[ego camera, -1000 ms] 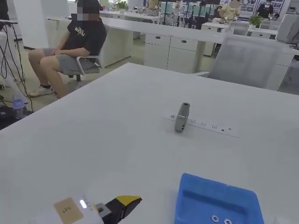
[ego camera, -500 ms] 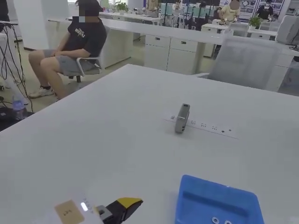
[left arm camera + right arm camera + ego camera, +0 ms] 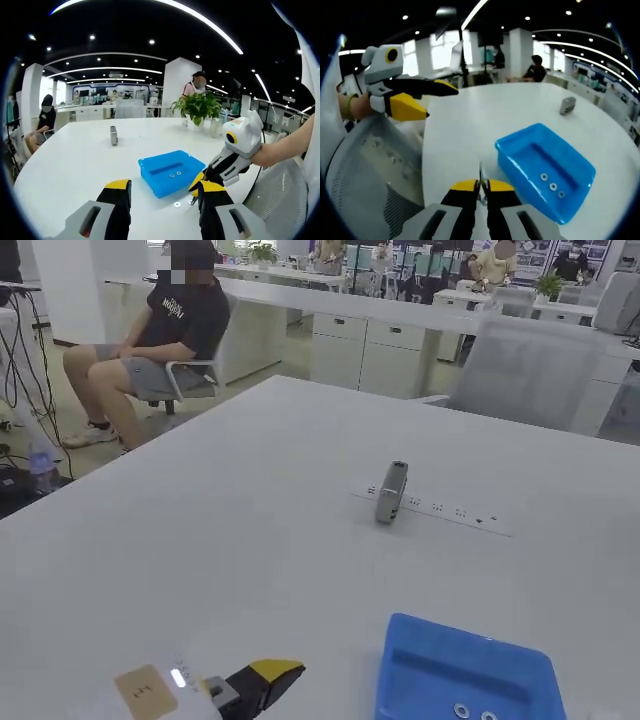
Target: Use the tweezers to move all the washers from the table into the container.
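The blue container [image 3: 465, 670] sits at the table's near right, with washers [image 3: 460, 708] lying in it. Three washers [image 3: 553, 186] rest on the container [image 3: 545, 170] floor in the right gripper view. My right gripper [image 3: 481, 186] is shut on the thin metal tweezers [image 3: 480, 172], which point up between its jaws. In the left gripper view the right gripper [image 3: 200, 182] holds the tweezers' tip [image 3: 192, 201] down beside a loose washer [image 3: 177, 204] lying on the table in front of the container [image 3: 167, 172]. My left gripper [image 3: 164, 186] is open and holds nothing; it sits low left in the head view [image 3: 262, 680].
A white power strip with a grey adapter [image 3: 390, 492] lies mid-table. A person sits on a chair [image 3: 160, 330] at the far left, and an office chair [image 3: 530, 370] stands behind the table. A potted plant [image 3: 197, 107] stands at the table's far side.
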